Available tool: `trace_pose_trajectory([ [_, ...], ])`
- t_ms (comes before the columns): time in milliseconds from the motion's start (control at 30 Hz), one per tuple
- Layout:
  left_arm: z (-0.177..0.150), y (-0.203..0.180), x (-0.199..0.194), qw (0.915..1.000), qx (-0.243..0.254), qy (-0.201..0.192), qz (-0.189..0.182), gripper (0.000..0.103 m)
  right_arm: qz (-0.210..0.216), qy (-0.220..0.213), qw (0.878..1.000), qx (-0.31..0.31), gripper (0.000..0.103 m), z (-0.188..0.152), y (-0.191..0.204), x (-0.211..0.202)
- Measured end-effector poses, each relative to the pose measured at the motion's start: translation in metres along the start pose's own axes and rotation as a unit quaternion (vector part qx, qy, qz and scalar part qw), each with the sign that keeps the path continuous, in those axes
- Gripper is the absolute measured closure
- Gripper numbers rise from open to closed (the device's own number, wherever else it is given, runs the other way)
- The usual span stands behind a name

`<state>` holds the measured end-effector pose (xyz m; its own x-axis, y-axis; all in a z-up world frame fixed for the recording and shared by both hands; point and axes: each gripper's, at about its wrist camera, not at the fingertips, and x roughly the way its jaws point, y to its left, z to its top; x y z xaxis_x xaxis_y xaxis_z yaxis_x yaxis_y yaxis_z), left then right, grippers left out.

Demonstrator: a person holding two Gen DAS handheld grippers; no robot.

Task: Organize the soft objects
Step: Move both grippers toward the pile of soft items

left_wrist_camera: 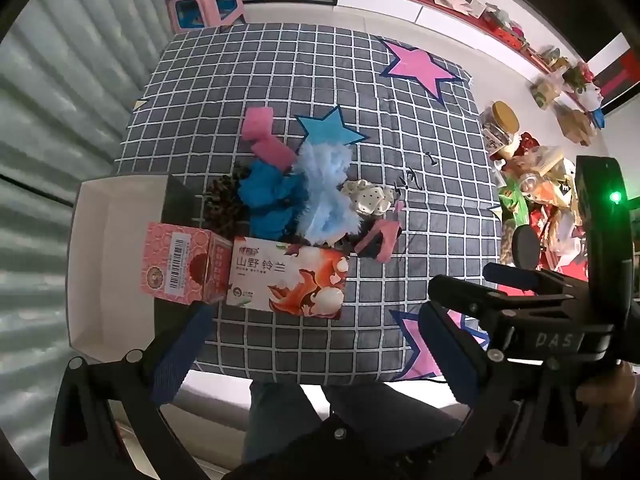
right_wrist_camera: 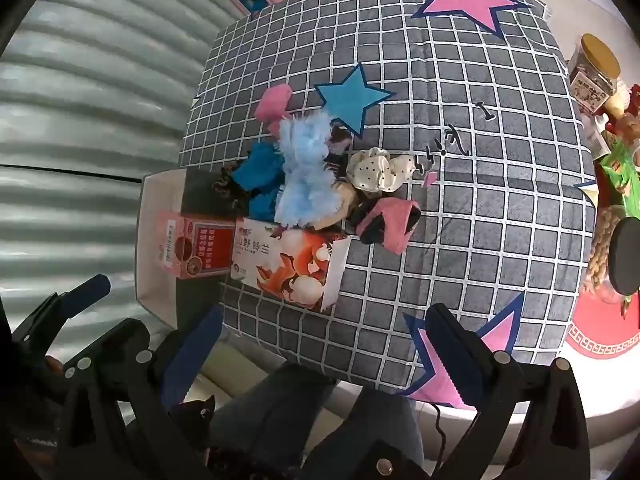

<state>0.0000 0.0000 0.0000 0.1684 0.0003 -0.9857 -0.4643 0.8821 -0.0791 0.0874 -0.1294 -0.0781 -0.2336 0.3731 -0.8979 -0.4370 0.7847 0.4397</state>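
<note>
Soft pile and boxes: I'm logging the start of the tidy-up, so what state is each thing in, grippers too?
Left gripper: open, empty.
Right gripper: open, empty.
White tray: open-topped, holds only the pink box.
Pink box: lying partly in the tray.
Floral box: lying flat, end flap open.
Soft pile: heaped, unsorted on the cloth.
Jar: lidded.

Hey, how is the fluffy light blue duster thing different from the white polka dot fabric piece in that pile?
The fluffy light blue duster is shaggy with long fringed strands, while the white polka dot fabric piece is smooth, gathered cloth with small dark dots. The duster is larger and stretches lengthwise through the middle of the pile; the polka dot piece is a small bunched ruffle at its edge. Both look soft and lie on the grey checked cloth, with neither tool touching them.
</note>
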Motion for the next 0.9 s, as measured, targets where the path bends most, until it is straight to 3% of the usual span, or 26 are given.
trace_pose_trajectory([
  [900, -0.0017, 0.0090, -0.0005, 1.0000, -0.007, 0.004, 0.002, 0.000, 0.005, 0.010, 1.000, 0.002, 0.001, -0.0027, -0.0004, 0.0046],
])
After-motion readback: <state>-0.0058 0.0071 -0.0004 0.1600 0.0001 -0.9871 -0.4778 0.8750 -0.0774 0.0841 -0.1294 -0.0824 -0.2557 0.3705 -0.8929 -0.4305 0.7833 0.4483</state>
